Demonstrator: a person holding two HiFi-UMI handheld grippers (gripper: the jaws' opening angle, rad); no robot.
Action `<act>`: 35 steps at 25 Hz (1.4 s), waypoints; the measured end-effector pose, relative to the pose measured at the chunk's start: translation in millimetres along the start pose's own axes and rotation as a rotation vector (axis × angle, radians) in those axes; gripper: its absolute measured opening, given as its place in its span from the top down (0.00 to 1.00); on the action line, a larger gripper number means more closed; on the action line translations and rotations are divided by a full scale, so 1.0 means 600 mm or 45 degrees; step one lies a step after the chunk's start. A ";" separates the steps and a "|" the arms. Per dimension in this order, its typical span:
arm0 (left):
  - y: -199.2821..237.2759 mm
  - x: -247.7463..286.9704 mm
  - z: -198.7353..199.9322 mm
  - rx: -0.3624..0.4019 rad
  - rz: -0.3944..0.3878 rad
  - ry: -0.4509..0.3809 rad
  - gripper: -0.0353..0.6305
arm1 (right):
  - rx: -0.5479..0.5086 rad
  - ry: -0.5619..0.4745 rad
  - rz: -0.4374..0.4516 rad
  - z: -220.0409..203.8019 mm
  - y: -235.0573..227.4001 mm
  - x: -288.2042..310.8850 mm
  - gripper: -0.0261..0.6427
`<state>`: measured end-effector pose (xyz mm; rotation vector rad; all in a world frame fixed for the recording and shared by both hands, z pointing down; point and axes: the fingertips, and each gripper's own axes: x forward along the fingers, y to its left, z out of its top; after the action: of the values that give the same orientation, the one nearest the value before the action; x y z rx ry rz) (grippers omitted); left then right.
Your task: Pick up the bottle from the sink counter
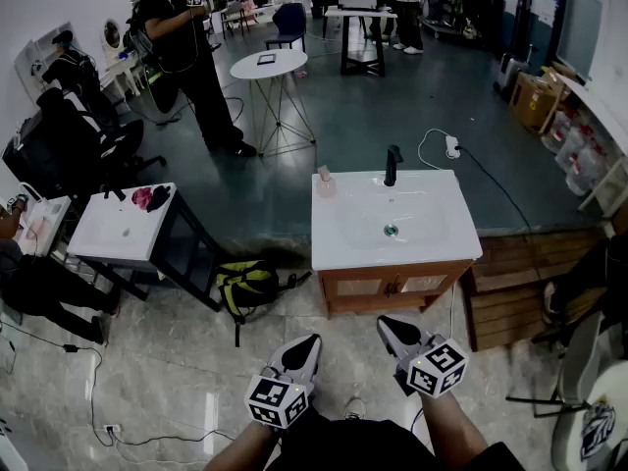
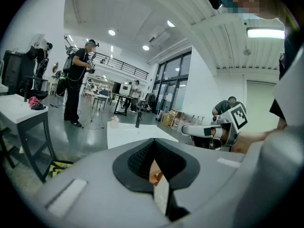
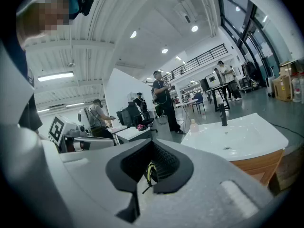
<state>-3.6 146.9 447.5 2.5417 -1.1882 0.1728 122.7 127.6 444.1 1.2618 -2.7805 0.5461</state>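
A small pale pink bottle point(image 1: 325, 182) stands upright on the back left corner of the white sink counter point(image 1: 339, 248). A black faucet point(image 1: 392, 165) rises behind the basin. Both grippers hover low in the head view, well short of the cabinet front and apart from the bottle. My left gripper point(image 1: 308, 342) is shut and empty, and my right gripper point(image 1: 386, 324) is shut and empty too. Past the closed jaws of the left gripper point(image 2: 154, 144), its view shows the bottle point(image 2: 114, 121) far off. The right gripper view shows the bottle point(image 3: 193, 125) beyond that gripper point(image 3: 153, 146), left of the faucet point(image 3: 223, 115).
A yellow and black backpack point(image 1: 247, 285) lies on the floor left of the cabinet. A white side table point(image 1: 123, 226) with a pink cloth stands further left. A wooden pallet point(image 1: 520, 283) sits to the right. A round table point(image 1: 269, 65) and a standing person point(image 1: 186, 47) are behind.
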 end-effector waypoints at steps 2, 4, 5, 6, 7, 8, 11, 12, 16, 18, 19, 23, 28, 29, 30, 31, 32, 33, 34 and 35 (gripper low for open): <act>0.004 -0.001 -0.001 -0.009 0.010 -0.003 0.94 | 0.002 0.001 -0.001 -0.001 0.000 0.000 0.96; 0.007 -0.002 -0.001 -0.018 0.017 -0.007 0.94 | 0.002 0.003 0.000 -0.003 0.000 0.001 0.96; 0.008 -0.003 -0.001 -0.020 0.019 -0.008 0.94 | 0.001 0.003 0.002 -0.003 0.001 0.001 0.96; 0.008 -0.004 -0.001 -0.021 0.020 -0.009 0.94 | -0.003 0.001 0.008 -0.003 0.002 0.001 0.96; 0.008 -0.004 -0.002 -0.022 0.021 -0.010 0.94 | -0.010 -0.006 0.018 -0.003 0.005 0.000 0.96; 0.008 -0.005 -0.003 -0.024 0.022 -0.011 0.94 | -0.019 -0.015 0.030 -0.001 0.008 0.000 0.96; 0.011 -0.005 -0.008 -0.035 0.025 -0.008 0.94 | -0.028 -0.031 0.049 0.004 0.017 0.002 0.96; 0.011 -0.005 -0.009 -0.037 0.025 -0.007 0.94 | -0.025 -0.031 0.049 0.004 0.017 0.003 0.96; 0.014 -0.006 -0.009 -0.036 0.027 -0.003 0.94 | -0.014 -0.028 0.046 0.003 0.015 0.009 0.96; 0.017 -0.007 -0.010 -0.036 0.027 0.000 0.94 | -0.016 -0.034 0.055 0.000 0.014 0.012 0.96; 0.019 -0.007 -0.011 -0.036 0.026 0.002 0.94 | -0.016 -0.035 0.059 -0.001 0.015 0.015 0.96; 0.033 -0.011 -0.007 -0.037 0.034 0.005 0.94 | -0.011 -0.027 0.060 0.002 0.023 0.027 0.96; 0.048 -0.017 -0.001 -0.055 0.043 0.003 0.94 | -0.002 -0.022 0.056 0.006 0.028 0.041 0.96; 0.051 -0.019 0.001 -0.053 0.041 0.004 0.94 | 0.000 -0.025 0.055 0.008 0.029 0.044 0.96; 0.053 -0.020 0.002 -0.052 0.038 0.005 0.94 | 0.001 -0.028 0.054 0.010 0.030 0.048 0.96; 0.057 -0.021 0.002 -0.054 0.034 0.007 0.94 | 0.002 -0.031 0.053 0.012 0.031 0.052 0.96; 0.060 -0.022 0.003 -0.062 0.029 0.009 0.94 | 0.002 -0.033 0.052 0.013 0.033 0.055 0.96; 0.065 -0.023 0.004 -0.079 0.023 0.011 0.94 | 0.003 -0.034 0.050 0.014 0.034 0.059 0.96; 0.070 -0.023 0.005 -0.099 0.018 0.011 0.94 | 0.004 -0.034 0.047 0.014 0.036 0.063 0.96; 0.075 -0.023 0.007 -0.113 0.014 0.010 0.94 | 0.006 -0.035 0.045 0.015 0.036 0.067 0.96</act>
<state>-47.3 128.5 451.2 2.4561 -1.1806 0.1293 80.7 109.1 436.5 1.2325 -2.8305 0.5418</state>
